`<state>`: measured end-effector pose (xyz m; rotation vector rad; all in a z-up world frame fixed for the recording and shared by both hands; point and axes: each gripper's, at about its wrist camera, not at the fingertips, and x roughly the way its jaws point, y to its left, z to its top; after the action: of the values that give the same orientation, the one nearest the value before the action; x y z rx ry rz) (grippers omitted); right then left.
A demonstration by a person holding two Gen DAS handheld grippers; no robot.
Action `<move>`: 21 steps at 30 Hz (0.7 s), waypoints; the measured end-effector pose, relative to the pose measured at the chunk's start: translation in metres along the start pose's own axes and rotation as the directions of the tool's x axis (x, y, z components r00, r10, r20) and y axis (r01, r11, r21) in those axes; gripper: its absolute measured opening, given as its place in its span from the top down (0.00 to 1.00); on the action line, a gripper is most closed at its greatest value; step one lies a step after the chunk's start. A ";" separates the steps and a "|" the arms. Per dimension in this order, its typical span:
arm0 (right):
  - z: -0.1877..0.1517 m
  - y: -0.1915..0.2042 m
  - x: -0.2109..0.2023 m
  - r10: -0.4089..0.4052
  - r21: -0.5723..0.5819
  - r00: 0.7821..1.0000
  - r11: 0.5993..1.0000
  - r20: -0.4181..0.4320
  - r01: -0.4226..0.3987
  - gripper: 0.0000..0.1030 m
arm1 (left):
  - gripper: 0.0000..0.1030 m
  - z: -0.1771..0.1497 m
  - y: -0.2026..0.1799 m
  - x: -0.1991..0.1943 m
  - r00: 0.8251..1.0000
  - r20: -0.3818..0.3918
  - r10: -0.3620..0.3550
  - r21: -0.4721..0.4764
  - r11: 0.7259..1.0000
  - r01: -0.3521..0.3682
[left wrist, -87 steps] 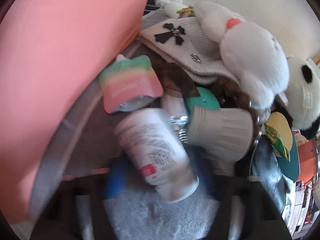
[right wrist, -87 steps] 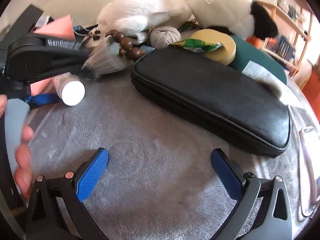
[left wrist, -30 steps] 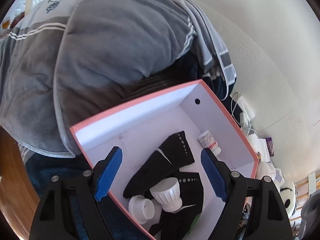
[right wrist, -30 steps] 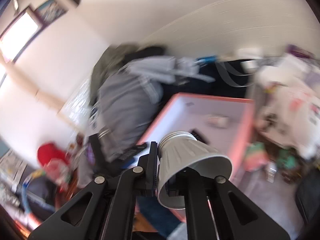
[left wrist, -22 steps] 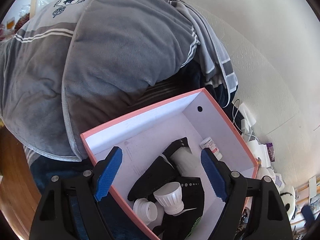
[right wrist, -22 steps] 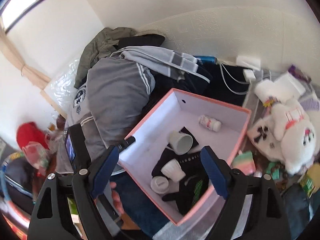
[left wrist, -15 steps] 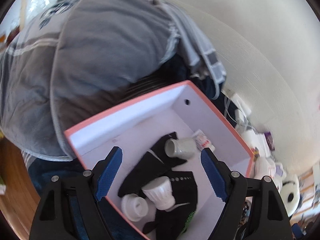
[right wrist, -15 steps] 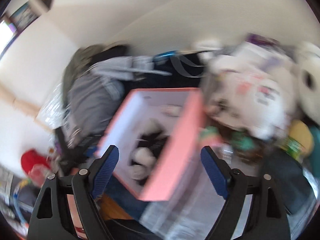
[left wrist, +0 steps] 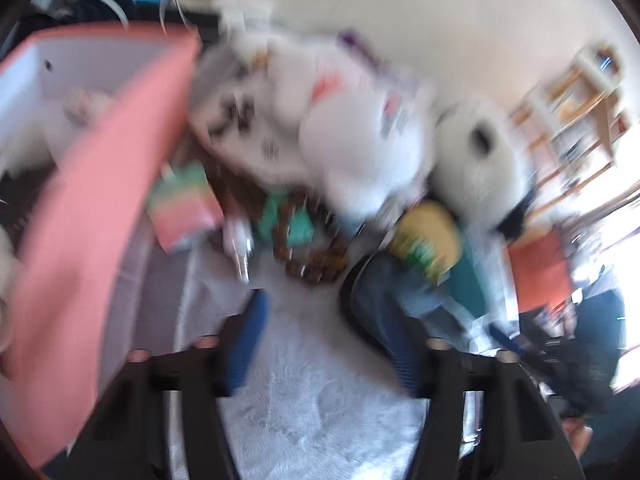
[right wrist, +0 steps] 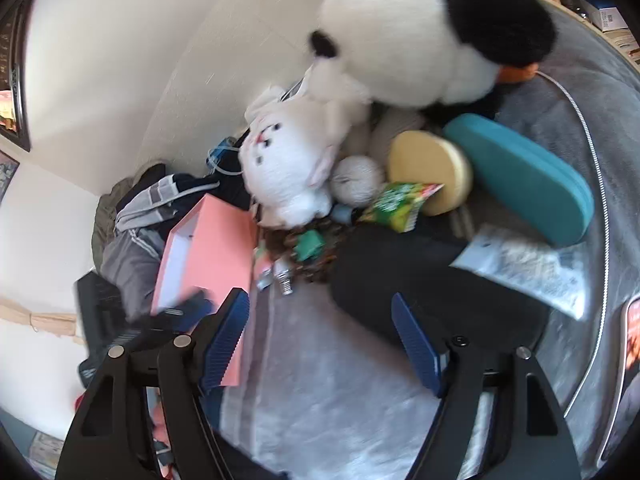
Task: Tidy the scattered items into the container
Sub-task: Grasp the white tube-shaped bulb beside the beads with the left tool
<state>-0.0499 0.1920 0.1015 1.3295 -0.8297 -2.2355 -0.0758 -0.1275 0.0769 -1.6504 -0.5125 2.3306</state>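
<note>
The pink box (left wrist: 80,220) with white inner walls fills the left of the blurred left wrist view. My left gripper (left wrist: 324,344) hangs over the grey blanket, jaws closing with nothing between them. Just beyond it lie brown beads (left wrist: 312,256), a rainbow pouch (left wrist: 184,208) and a black pouch (left wrist: 384,300). My right gripper (right wrist: 320,320) is also closing on nothing, above the blanket between the box (right wrist: 216,248) and the black pouch (right wrist: 420,280). Small bulbs (right wrist: 280,272) lie ahead of it.
A white plush (right wrist: 292,164) and a panda plush (right wrist: 408,40) are piled against the wall. Near them are a yarn ball (right wrist: 358,180), a yellow disc (right wrist: 428,164), a green packet (right wrist: 400,200), a teal case (right wrist: 520,176) and a paper leaflet (right wrist: 524,268). Grey clothes (right wrist: 132,256) lie behind the box.
The right gripper let go of a white cup, which landed in the box. Both grippers then swung from above the box to the pile on the blanket. The left jaws have narrowed.
</note>
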 end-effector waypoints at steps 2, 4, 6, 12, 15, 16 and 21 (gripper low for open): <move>0.001 -0.018 0.003 -0.034 0.039 0.999 0.999 -0.021 0.035 0.29 | 0.64 0.001 0.009 0.029 0.996 -0.062 0.057 -0.038 0.997 -0.060; 0.006 -0.024 0.004 0.026 0.065 0.998 0.998 -0.052 -0.022 0.29 | 0.64 0.005 0.022 0.052 0.990 -0.106 0.094 -0.084 0.991 -0.103; 0.012 -0.022 -0.002 0.050 0.043 0.998 0.998 -0.049 -0.048 0.29 | 0.64 0.015 0.029 0.068 0.984 -0.125 0.129 -0.101 0.985 -0.142; 0.027 -0.032 -0.012 0.062 0.050 0.998 0.997 -0.033 -0.060 0.29 | 0.65 0.056 0.025 0.089 0.970 -0.123 0.211 -0.116 0.967 -0.225; 0.030 -0.044 -0.008 0.088 0.105 0.995 0.991 -0.048 -0.082 0.29 | 0.65 0.063 0.022 0.091 0.960 -0.158 0.233 -0.101 0.963 -0.251; 0.031 -0.048 -0.008 0.092 0.116 0.994 0.990 -0.054 -0.085 0.29 | 0.65 0.062 0.022 0.089 0.957 -0.162 0.241 -0.095 0.961 -0.258; 0.031 -0.054 -0.007 0.094 0.152 0.994 0.985 -0.057 -0.085 0.29 | 0.65 0.057 0.025 0.078 0.925 -0.126 0.359 -0.063 0.927 -0.369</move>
<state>-0.0766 0.2449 0.0805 1.3939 -1.0301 -2.0857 -0.1552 -0.1275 0.0166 -2.0574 -0.3056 2.4735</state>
